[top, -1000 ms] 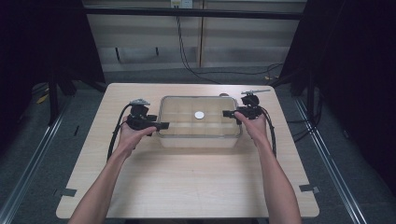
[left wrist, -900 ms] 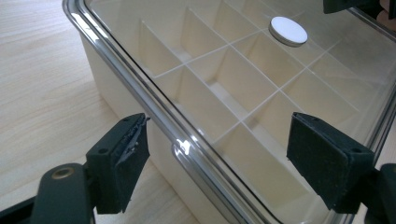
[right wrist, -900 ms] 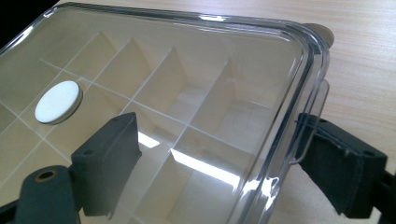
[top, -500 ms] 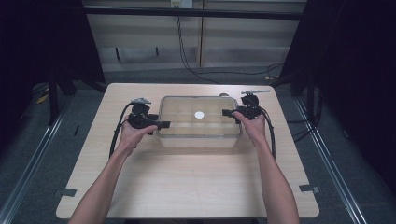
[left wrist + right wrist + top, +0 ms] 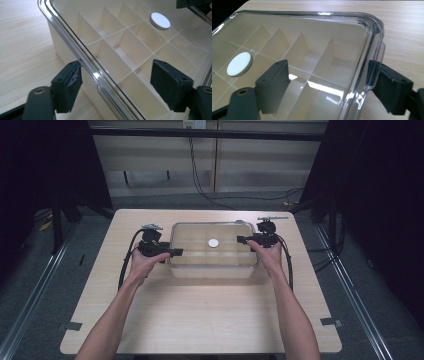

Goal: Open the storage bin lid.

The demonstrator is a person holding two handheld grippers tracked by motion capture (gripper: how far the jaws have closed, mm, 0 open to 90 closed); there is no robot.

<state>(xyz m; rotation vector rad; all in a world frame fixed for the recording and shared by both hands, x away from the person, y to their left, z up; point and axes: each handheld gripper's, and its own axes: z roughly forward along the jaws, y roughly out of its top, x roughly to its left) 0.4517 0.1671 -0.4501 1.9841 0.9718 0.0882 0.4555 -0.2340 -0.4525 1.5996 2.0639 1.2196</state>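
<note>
A cream box (image 5: 214, 270) with several inner compartments and a clear lid stands mid-table. A white disc (image 5: 213, 242) sits on the lid's middle. My left gripper (image 5: 175, 252) is at the box's left edge. In the left gripper view the gripper (image 5: 117, 82) is open, its jaws straddling the lid's rim (image 5: 82, 60), and the disc (image 5: 160, 21) lies farther off. My right gripper (image 5: 241, 239) is at the box's right edge. The right gripper view has that gripper (image 5: 330, 83) open around the lid's corner and its side tab (image 5: 377, 65), with the disc (image 5: 239, 64) to the left.
The wooden table (image 5: 200, 320) has bare surface in front of the box and at both sides. Black cables trail from both grippers along the forearms. Dark floor and rails surround the table.
</note>
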